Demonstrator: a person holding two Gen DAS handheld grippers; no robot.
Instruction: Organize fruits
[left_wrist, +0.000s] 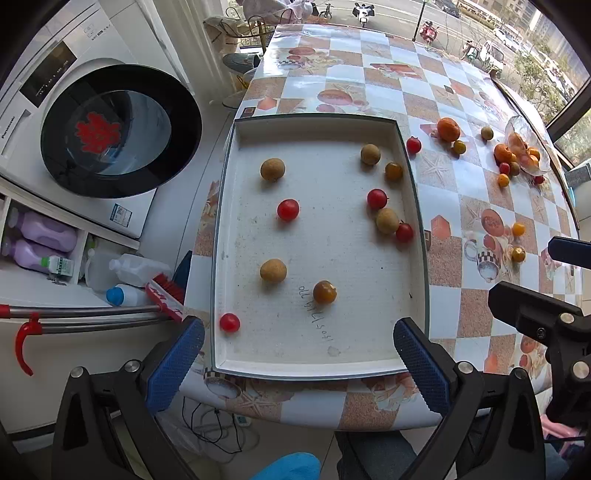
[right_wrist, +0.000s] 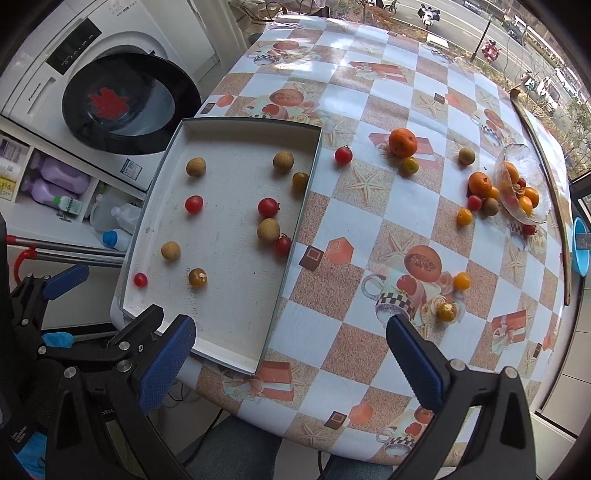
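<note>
A white rectangular tray (left_wrist: 321, 122) (right_wrist: 221, 295) lies on the left of the checked table and holds several small fruits: brown longans (left_wrist: 272, 169), red cherry tomatoes (left_wrist: 288, 209) and dark yellow tomatoes (left_wrist: 324, 292). More fruit lies loose to the right: an orange (right_wrist: 402, 141), a red tomato (right_wrist: 343, 155) beside the tray, yellow tomatoes (right_wrist: 461, 281). A tipped glass bowl (right_wrist: 517, 184) spills fruit at the far right. My left gripper (left_wrist: 297, 354) hangs open above the tray's near edge, holding nothing. My right gripper (right_wrist: 291, 360) is open above the table's near edge, also holding nothing.
A front-loading washing machine (left_wrist: 110, 122) stands left of the table, with detergent bottles (left_wrist: 40, 240) on a shelf below and a red-handled mop (left_wrist: 92, 314). A window with a street view runs behind the table. A blue bowl (right_wrist: 581, 251) sits at the far right edge.
</note>
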